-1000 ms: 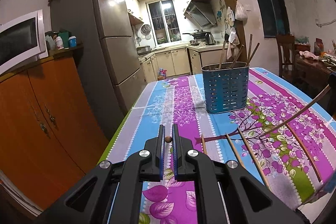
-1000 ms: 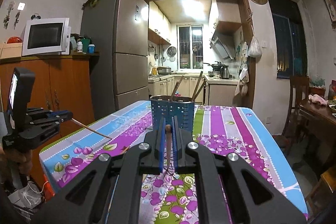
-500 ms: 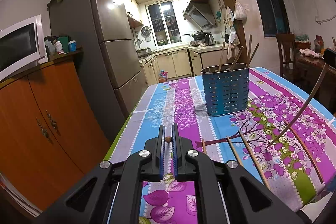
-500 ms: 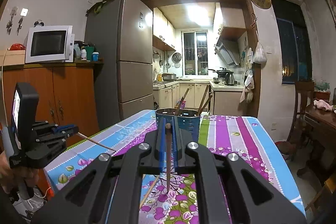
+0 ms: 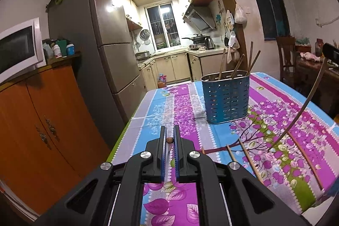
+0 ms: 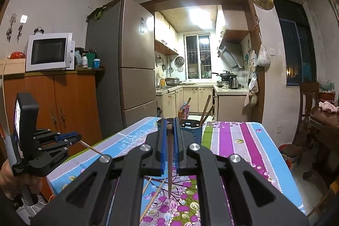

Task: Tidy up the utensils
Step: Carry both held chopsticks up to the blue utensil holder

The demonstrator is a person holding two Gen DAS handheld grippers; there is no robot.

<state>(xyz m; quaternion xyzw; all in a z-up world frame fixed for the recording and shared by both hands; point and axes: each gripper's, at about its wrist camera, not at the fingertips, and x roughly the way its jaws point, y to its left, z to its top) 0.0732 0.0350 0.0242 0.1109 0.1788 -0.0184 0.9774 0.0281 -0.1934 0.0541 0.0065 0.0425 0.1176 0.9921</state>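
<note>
Left tool (image 5: 169,140) nearly closed on a chopstick (image 5: 169,140), length hidden; right tool (image 6: 168,126) pinches another chopstick (image 6: 170,162), hanging short of the holder (image 6: 191,127) on the counter (image 6: 243,141).

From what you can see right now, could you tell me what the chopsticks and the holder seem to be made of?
Chopsticks: probably wood or bamboo, matte brown, thin and tapered; both grippers hold one. Holder: blue with rows of punched slots and a pale rim; looks like painted metal or plastic, hard to tell which.
</note>
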